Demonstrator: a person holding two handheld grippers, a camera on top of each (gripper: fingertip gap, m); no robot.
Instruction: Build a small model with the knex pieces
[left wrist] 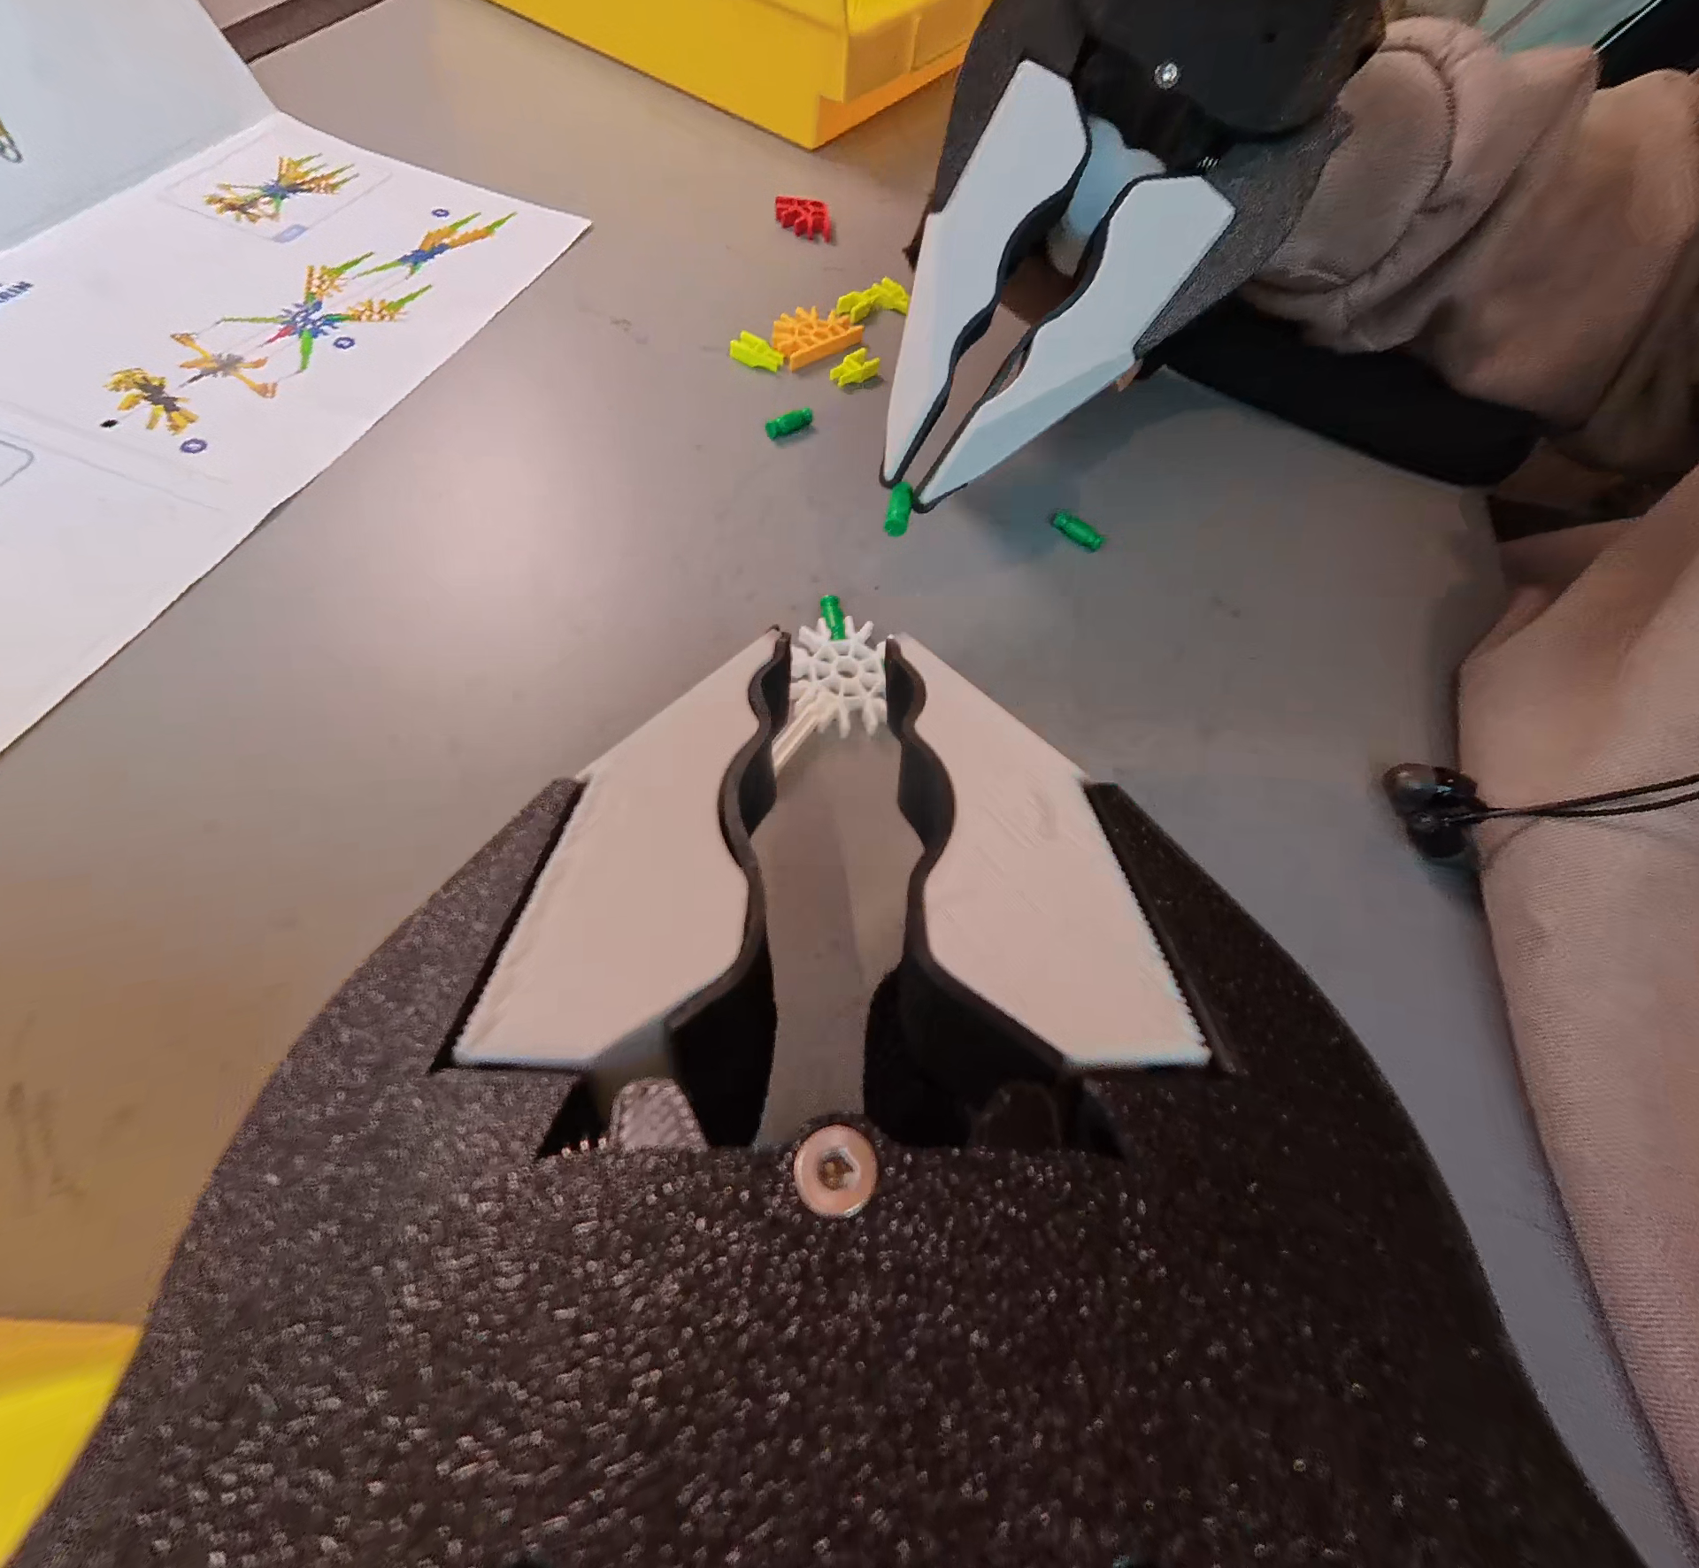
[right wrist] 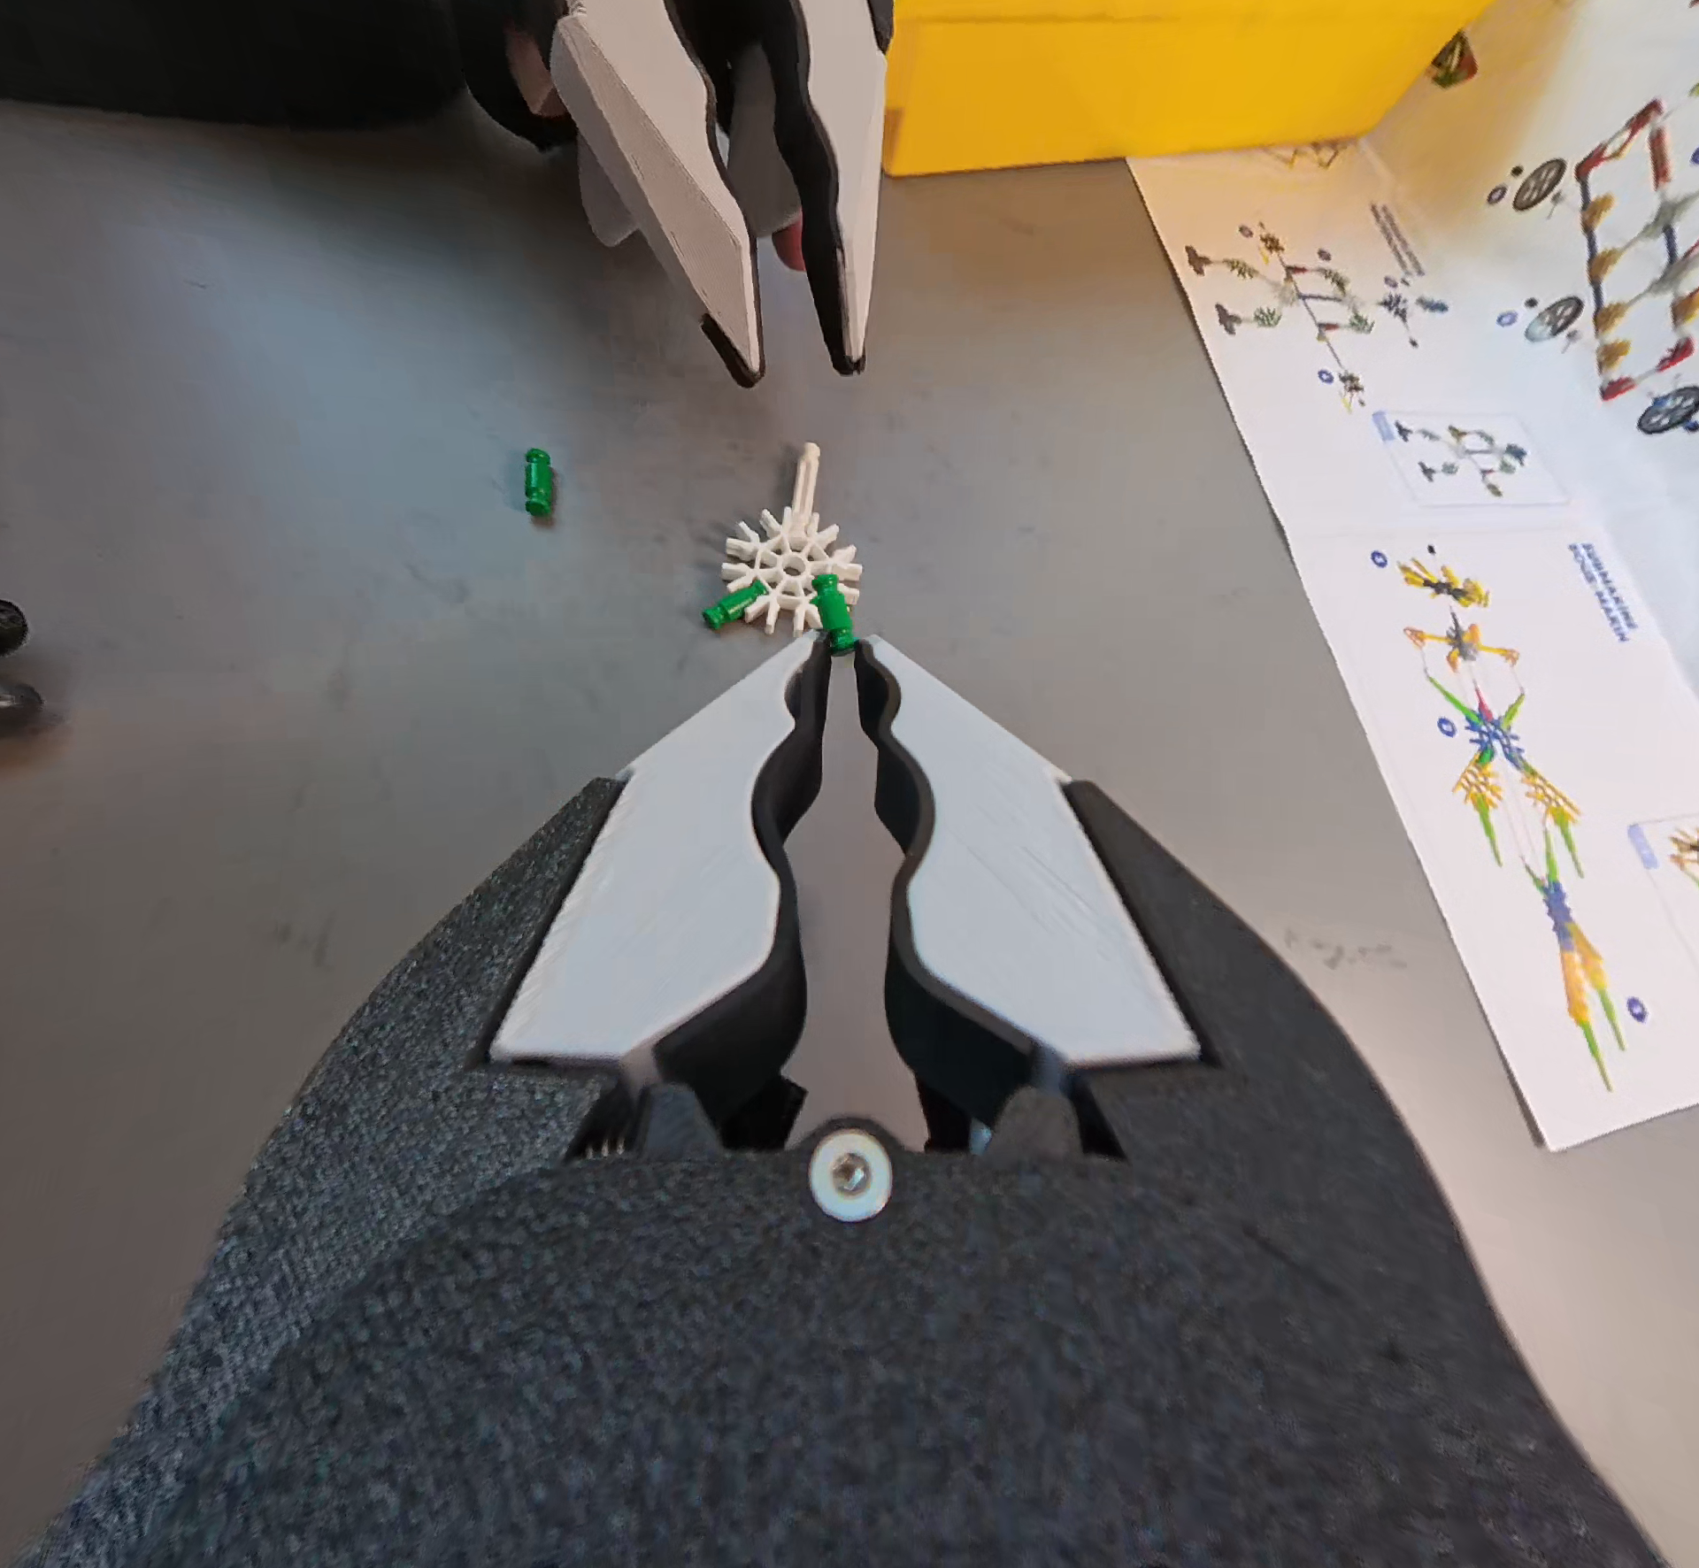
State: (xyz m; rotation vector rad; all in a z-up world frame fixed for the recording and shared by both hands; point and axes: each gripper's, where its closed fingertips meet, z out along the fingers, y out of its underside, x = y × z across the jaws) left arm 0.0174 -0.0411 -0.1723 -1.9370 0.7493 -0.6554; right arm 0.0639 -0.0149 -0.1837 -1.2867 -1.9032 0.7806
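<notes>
While the right gripper point(right wrist: 838, 649) pinches a short green rod point(right wrist: 835, 612) by one end between its nearly closed tips, the rod's long axis runs straight on from the fingers, its free end reaching the rim of a white snowflake connector point(right wrist: 791, 570) directly ahead. Whether the rod touches that rim or hangs just above it, I cannot tell. The connector lies flat on the grey table point(right wrist: 322, 696). A second green rod point(right wrist: 726, 607) sticks out of one of its slots towards the right gripper's left, and a thin white rod point(right wrist: 807, 478) points from its far side towards the other claw.

The left gripper point(right wrist: 792, 370) faces the right one across the connector. Its jaws are spread with a clear gap and hold nothing. In the right wrist view its tips stand short of the white rod's end. The right gripper is therefore much the nearer to the connector.

Off to the side a loose green rod point(right wrist: 536, 480) lies alone. Farther out, in the left wrist view, are another green rod point(left wrist: 789, 423), a small heap of orange and lime pieces point(left wrist: 809, 333) and a red connector point(left wrist: 803, 217). An illustrated instruction sheet point(right wrist: 1471, 604) lies unfolded beside the work, and a yellow bin point(right wrist: 1149, 53) stands at the back.
</notes>
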